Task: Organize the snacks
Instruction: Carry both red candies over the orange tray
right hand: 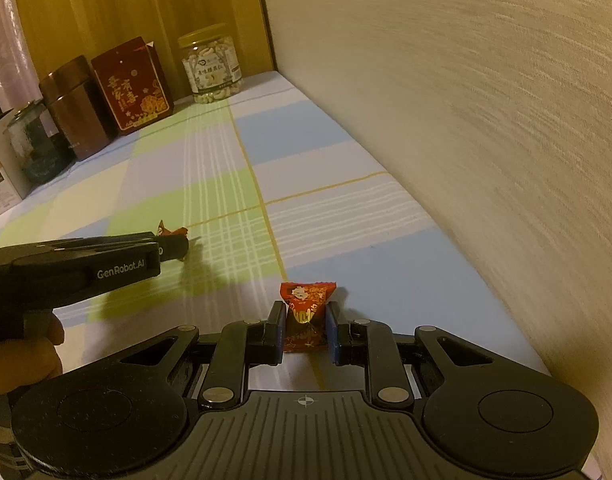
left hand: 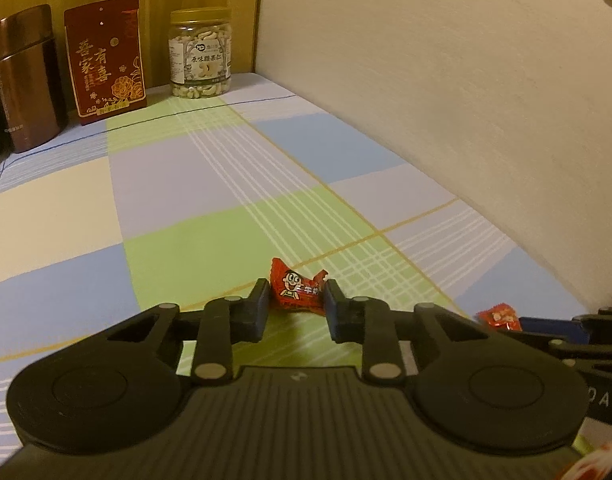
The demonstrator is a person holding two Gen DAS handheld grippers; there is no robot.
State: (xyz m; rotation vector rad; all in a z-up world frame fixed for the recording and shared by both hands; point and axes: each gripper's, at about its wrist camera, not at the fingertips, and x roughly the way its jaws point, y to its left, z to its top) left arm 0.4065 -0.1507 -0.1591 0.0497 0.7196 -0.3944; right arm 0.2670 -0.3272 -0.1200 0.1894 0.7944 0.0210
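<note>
— Left gripper [left hand: 297, 298] sat low in the centre of its own view, both pads pressed against a red milk candy [left hand: 296, 290] whose wrapper showed a cartoon face. What about the other one?

— Right gripper [right hand: 307, 330] was at the bottom centre of its view, jaws clamped on a second red candy [right hand: 306, 312] (gold print on the wrapper), which stood upright between the pads.

— And the surroundings, biggest first?

— The checked cloth [left hand: 186, 200] covered the whole surface, with a pale wall [left hand: 466, 80] filling the right side. At the upper left stood a brown canister [left hand: 24, 80], a red box with gold characters [left hand: 105, 60] just beside it, then a clear cashew jar [left hand: 200, 54].

— Both candies low on the cloth?

— Yes, near the bottom of each frame, well apart from that back row. In the right wrist view, the left gripper entered from the left edge, a hand [right hand: 22, 360] under it.
</note>
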